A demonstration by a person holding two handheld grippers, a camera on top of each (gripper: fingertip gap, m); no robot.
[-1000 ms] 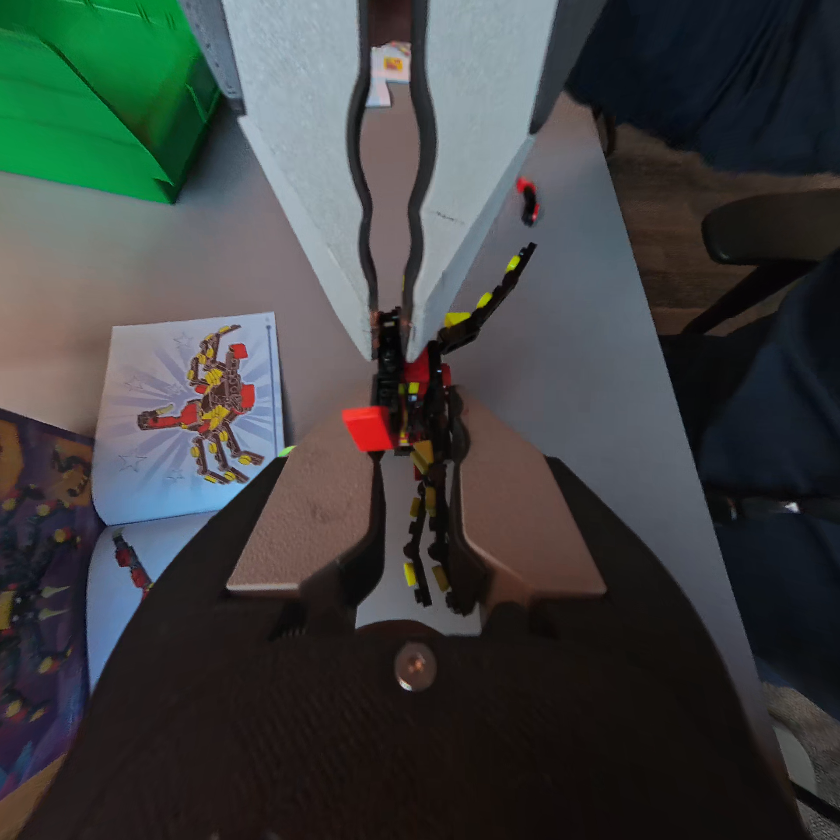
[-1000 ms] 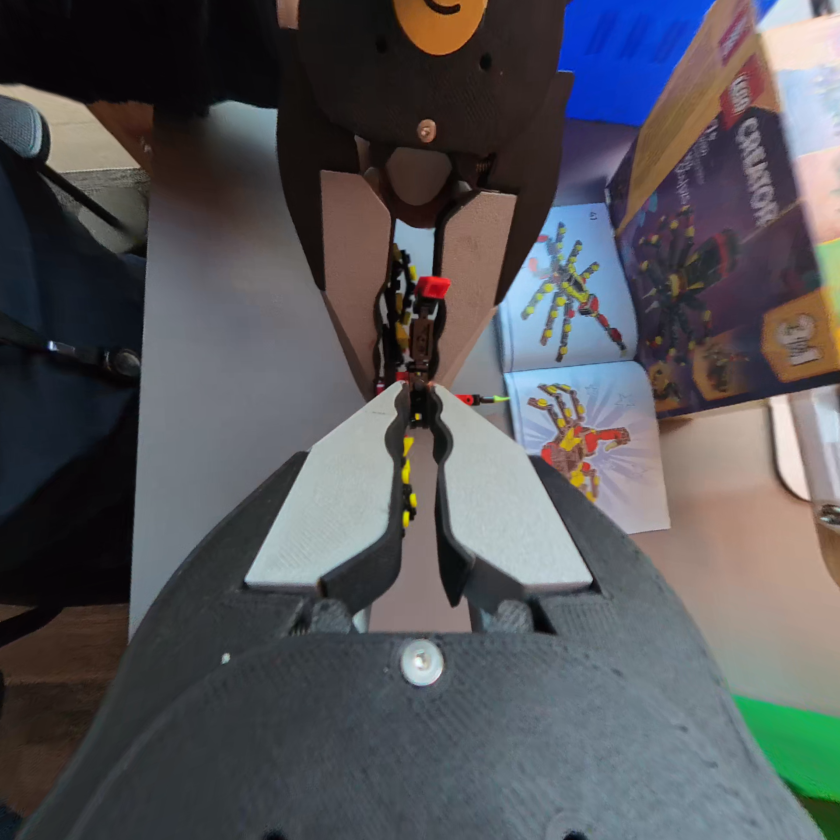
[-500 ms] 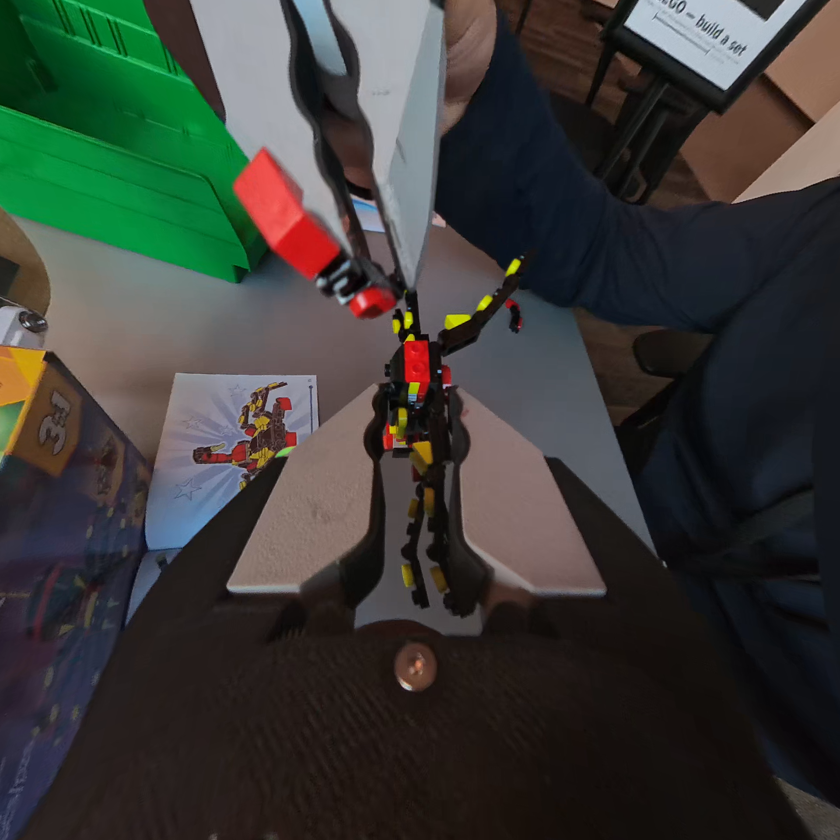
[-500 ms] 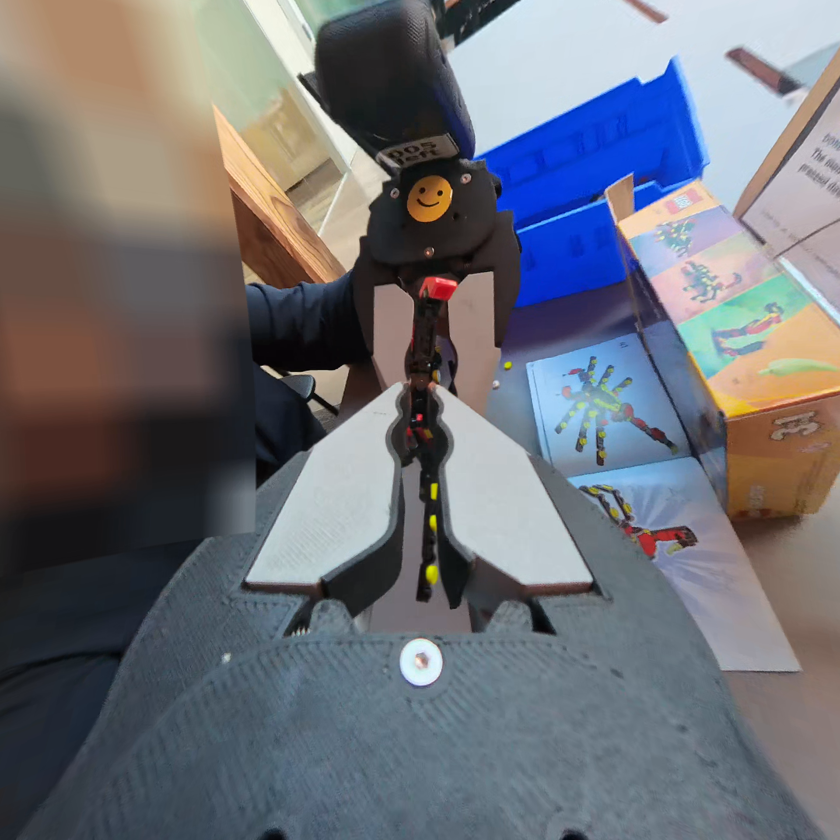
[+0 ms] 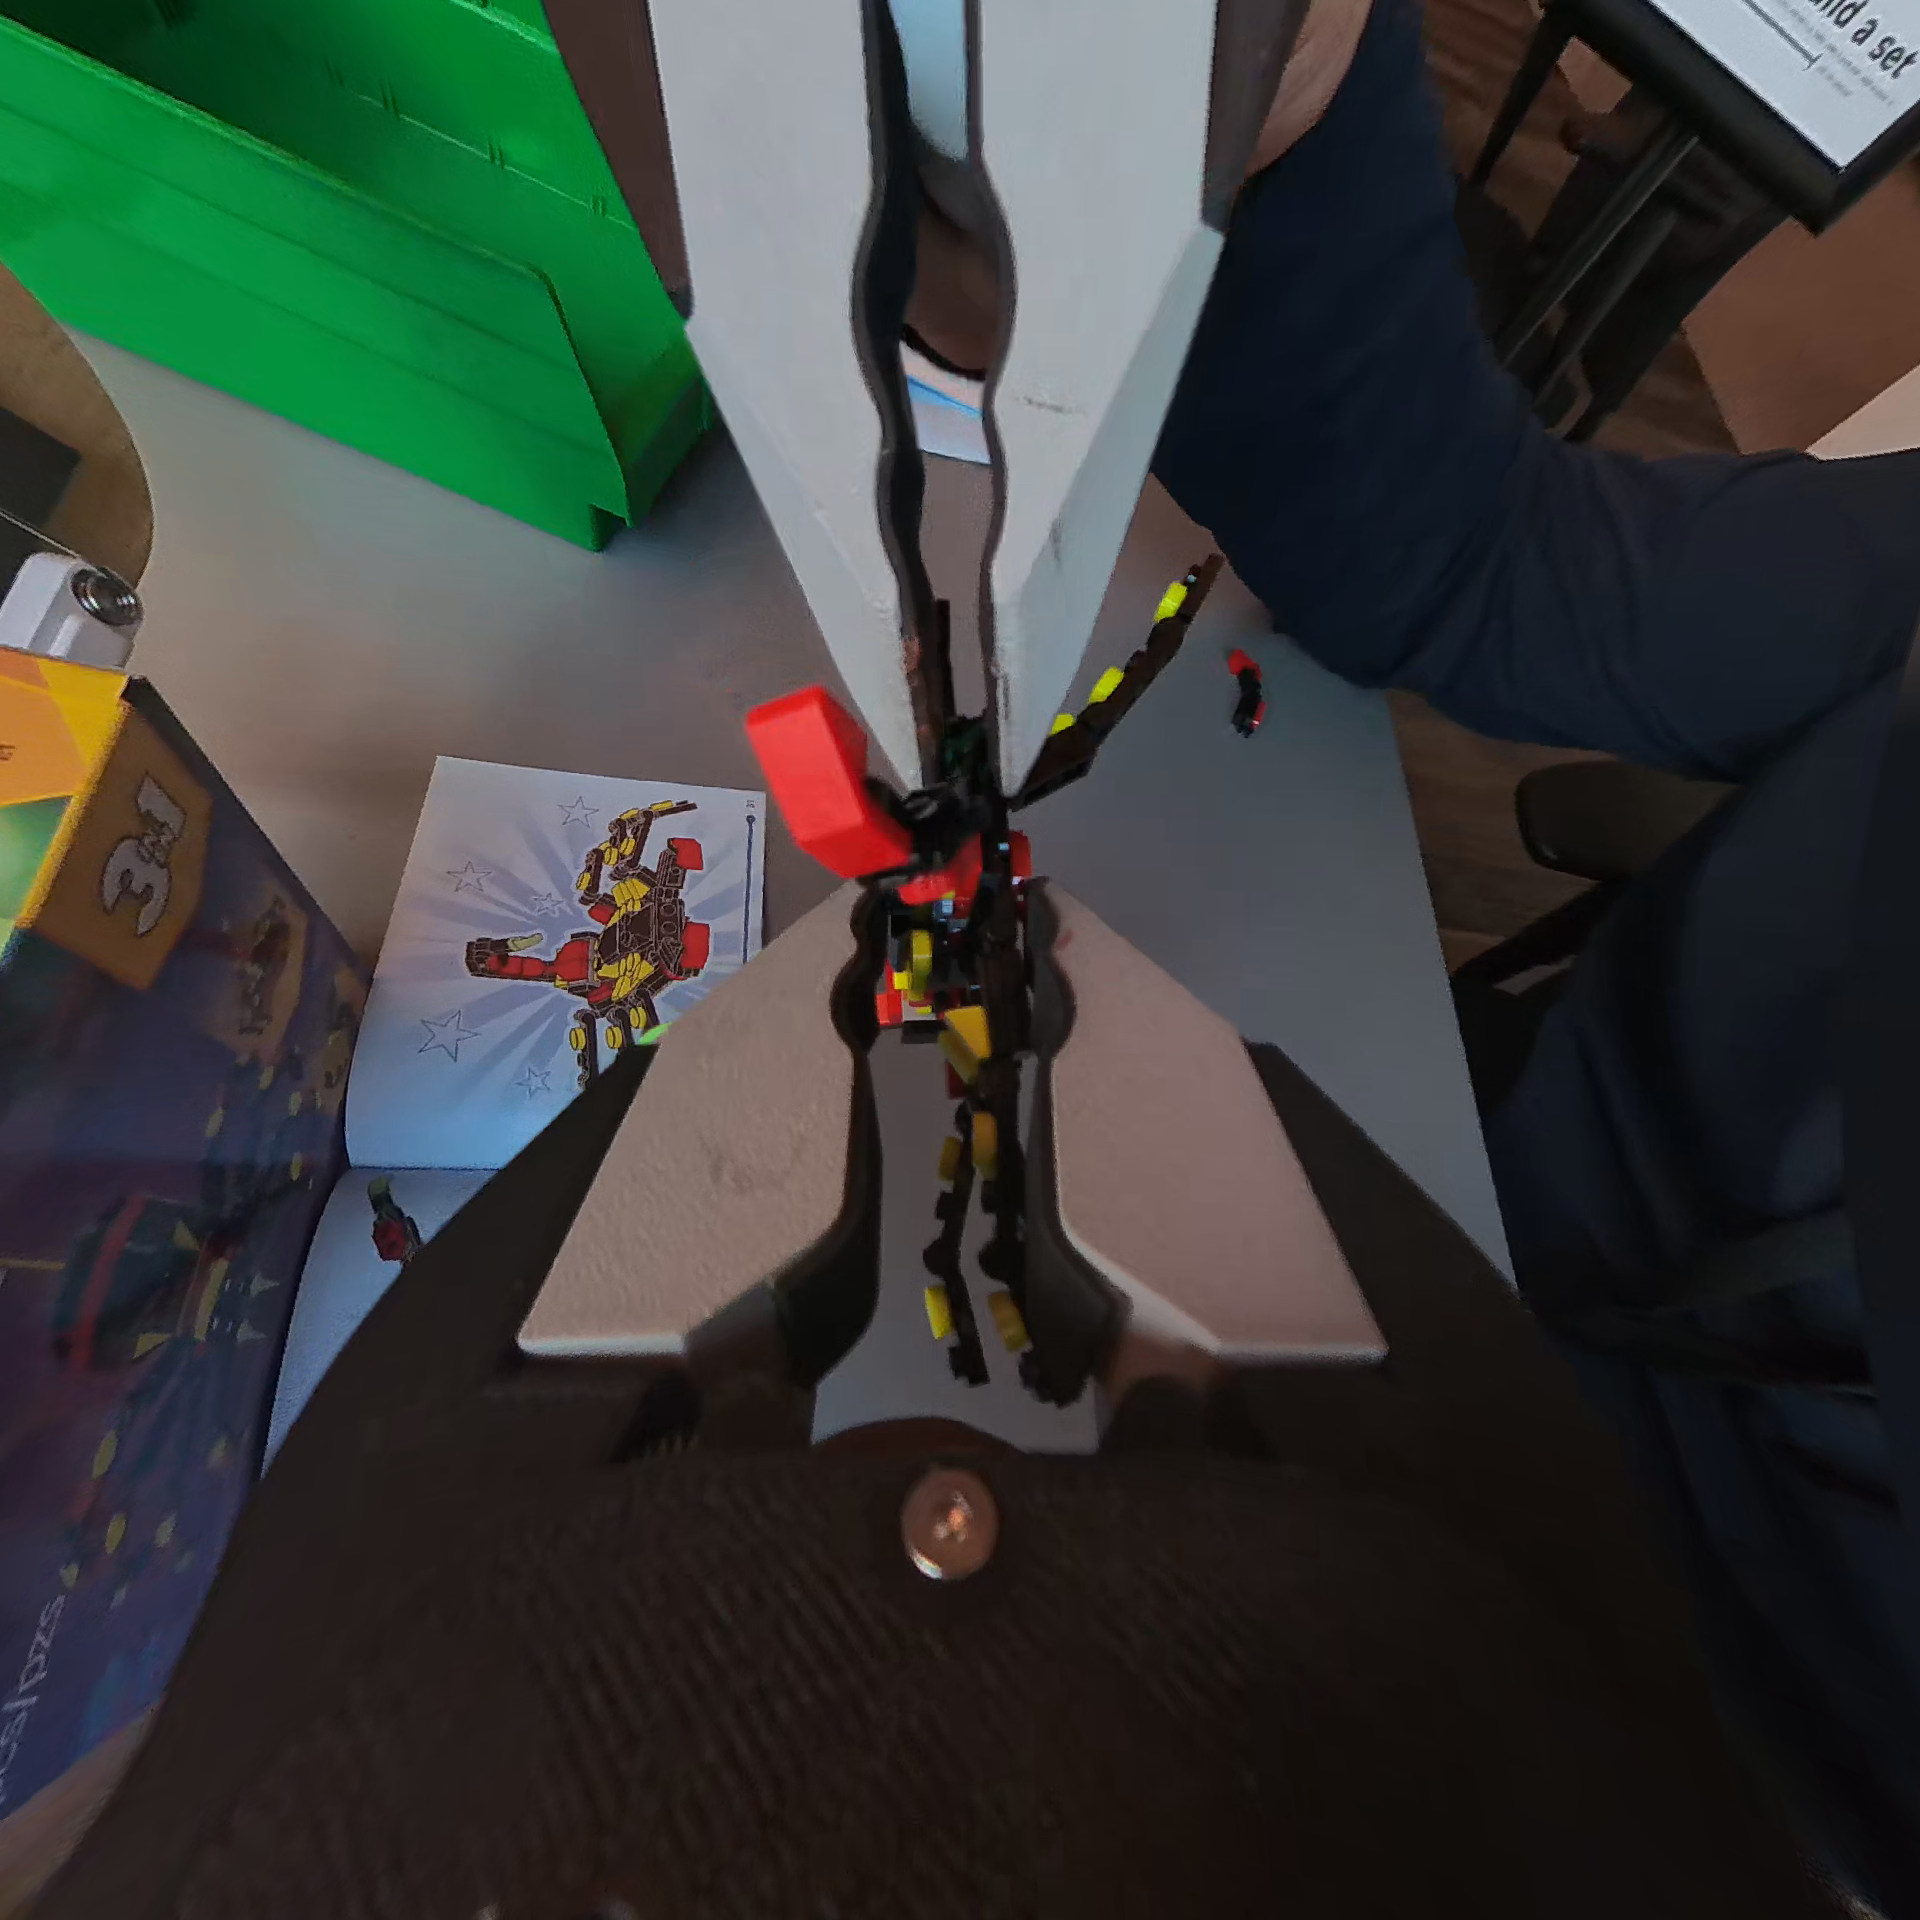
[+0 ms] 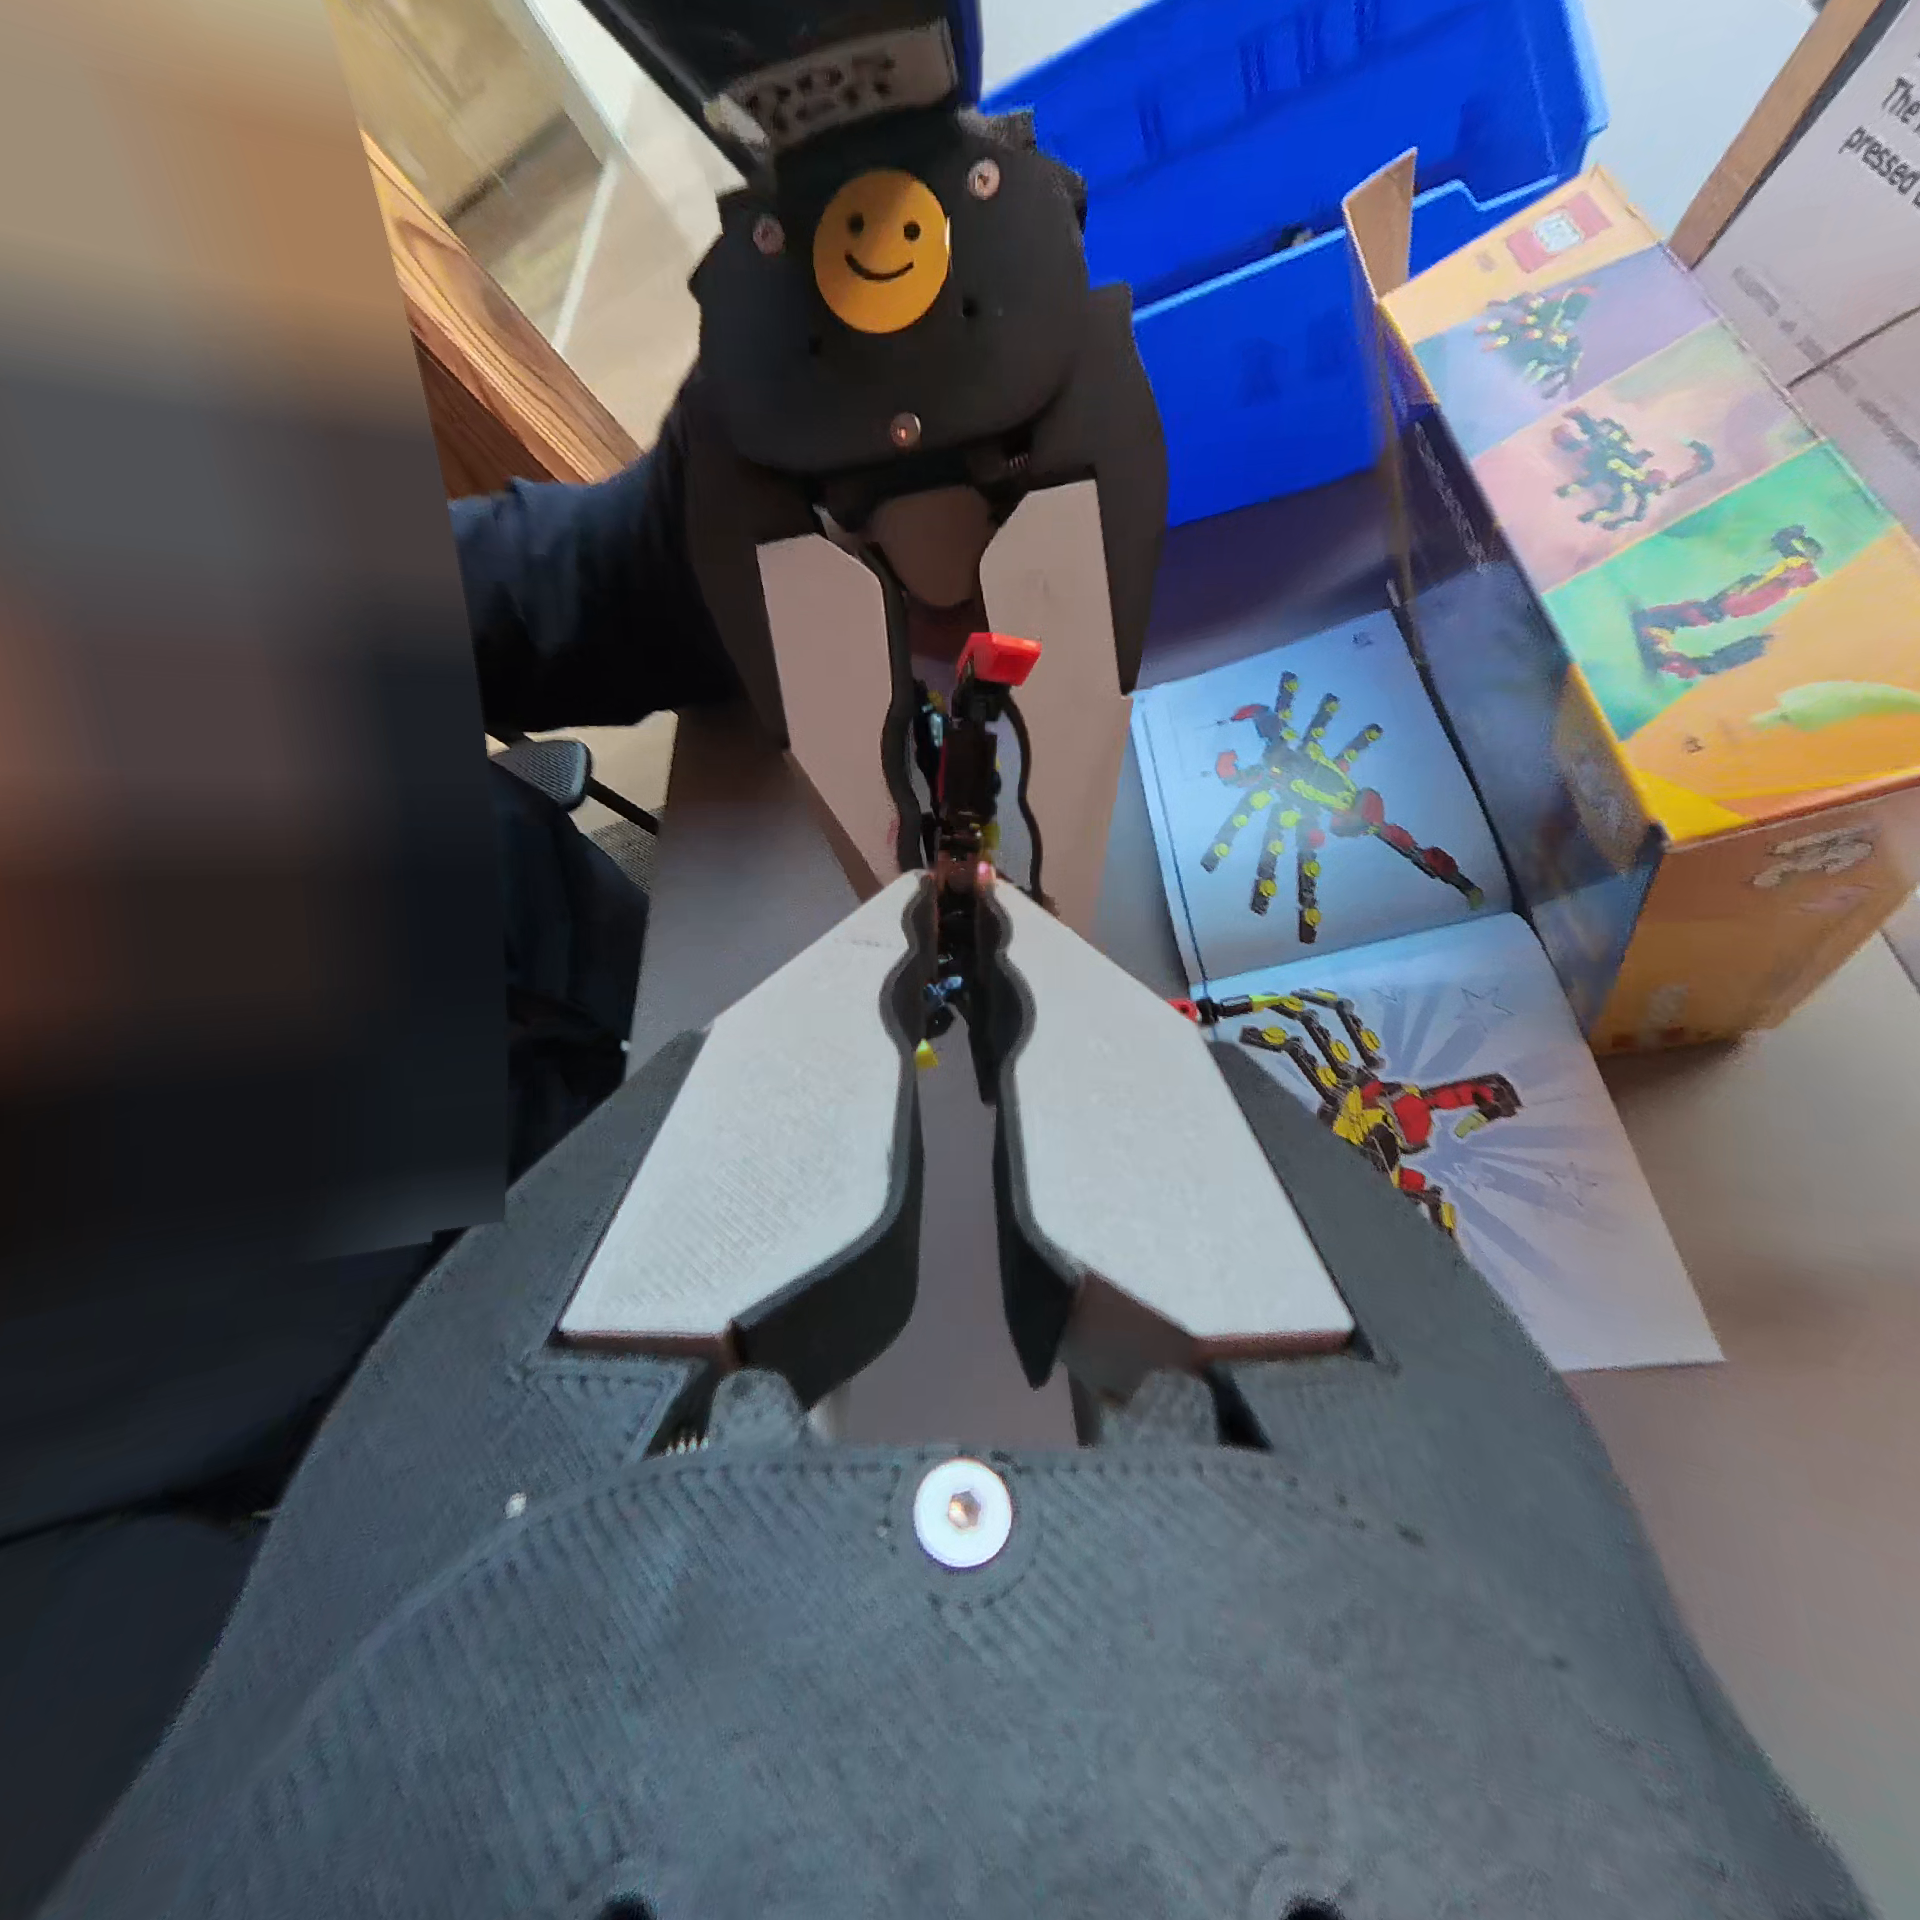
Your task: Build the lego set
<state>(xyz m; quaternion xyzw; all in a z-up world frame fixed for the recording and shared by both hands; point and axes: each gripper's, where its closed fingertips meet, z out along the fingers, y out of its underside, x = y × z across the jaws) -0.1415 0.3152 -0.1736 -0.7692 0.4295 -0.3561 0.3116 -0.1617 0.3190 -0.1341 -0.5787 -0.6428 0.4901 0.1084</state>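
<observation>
My left gripper (image 5: 951, 925) is shut on the black, red and yellow lego model (image 5: 971, 1049), whose legs hang back between the fingers. One studded leg (image 5: 1127, 675) sticks out to the upper right. My right gripper (image 5: 956, 758) comes in from the opposite side, tip to tip, shut on a black limb piece that carries a red brick (image 5: 821, 779) and touches the model's top. In the right wrist view my right gripper (image 6: 956, 904) pinches that piece, the red brick (image 6: 997, 657) stands at its far end, and the left gripper (image 6: 966, 862) faces me.
An open instruction booklet (image 5: 582, 956) and the set's box (image 5: 135, 1039) lie to the left on the grey table (image 5: 1247, 935). A green bin (image 5: 312, 260) stands behind. A small red and black piece (image 5: 1244, 691) lies near the table edge. Blue bins (image 6: 1299, 208) stand beyond the box (image 6: 1662, 520). My right fingertips sit around 4 cm from my left ones.
Half a second ago my right gripper held the red-brick piece raised and apart from the model. Now it has come back down, and the piece touches the model at the left gripper's tips.
</observation>
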